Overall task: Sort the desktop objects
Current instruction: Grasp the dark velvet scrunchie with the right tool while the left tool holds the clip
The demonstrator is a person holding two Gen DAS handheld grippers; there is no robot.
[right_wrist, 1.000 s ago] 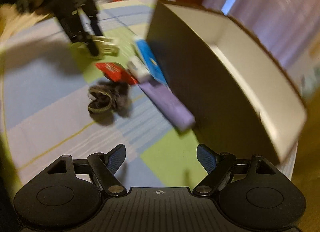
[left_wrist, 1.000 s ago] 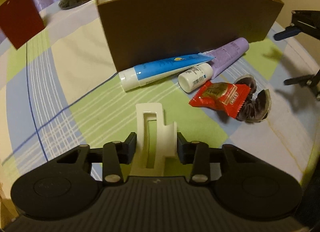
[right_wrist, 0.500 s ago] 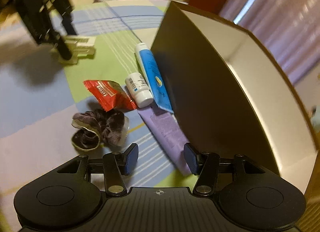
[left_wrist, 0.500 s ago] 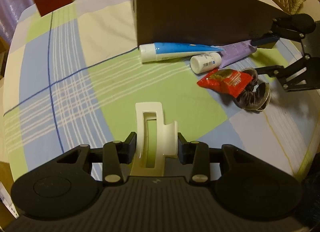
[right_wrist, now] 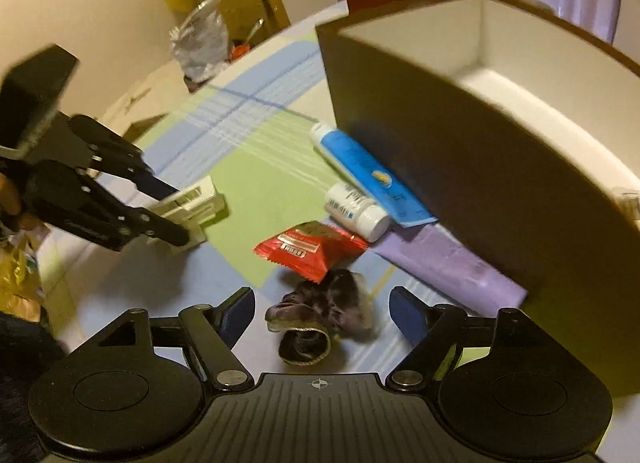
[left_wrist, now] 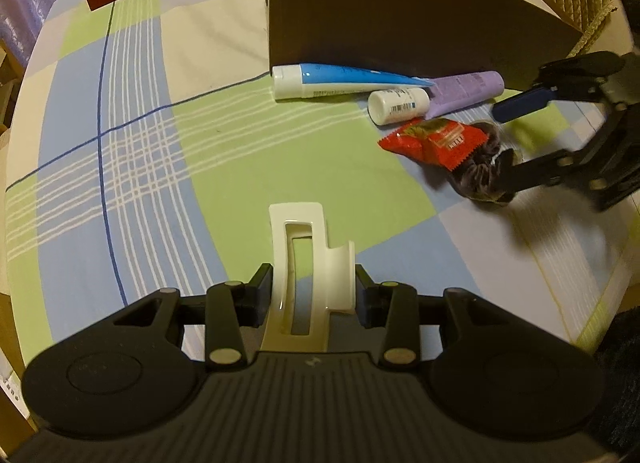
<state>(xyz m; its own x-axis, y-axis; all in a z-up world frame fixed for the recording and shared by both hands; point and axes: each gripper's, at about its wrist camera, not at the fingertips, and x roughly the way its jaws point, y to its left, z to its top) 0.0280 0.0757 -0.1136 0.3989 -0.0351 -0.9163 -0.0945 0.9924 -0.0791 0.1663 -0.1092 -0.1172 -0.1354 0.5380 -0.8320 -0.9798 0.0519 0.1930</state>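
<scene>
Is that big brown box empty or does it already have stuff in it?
Apparently empty: the box shows only bare white walls and floor inside, though its near wall hides part of the bottom.

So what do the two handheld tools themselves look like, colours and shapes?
Both match: the left tool and right tool have matte black bodies with a ribbed centre panel bearing a small crosshair mark, two round black discs at the sides, silver pivot screws on black linkage arms, and dark blue fingertip pads. No cables show.

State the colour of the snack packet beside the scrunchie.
Red snack packet, clearest in the left wrist view.
</scene>
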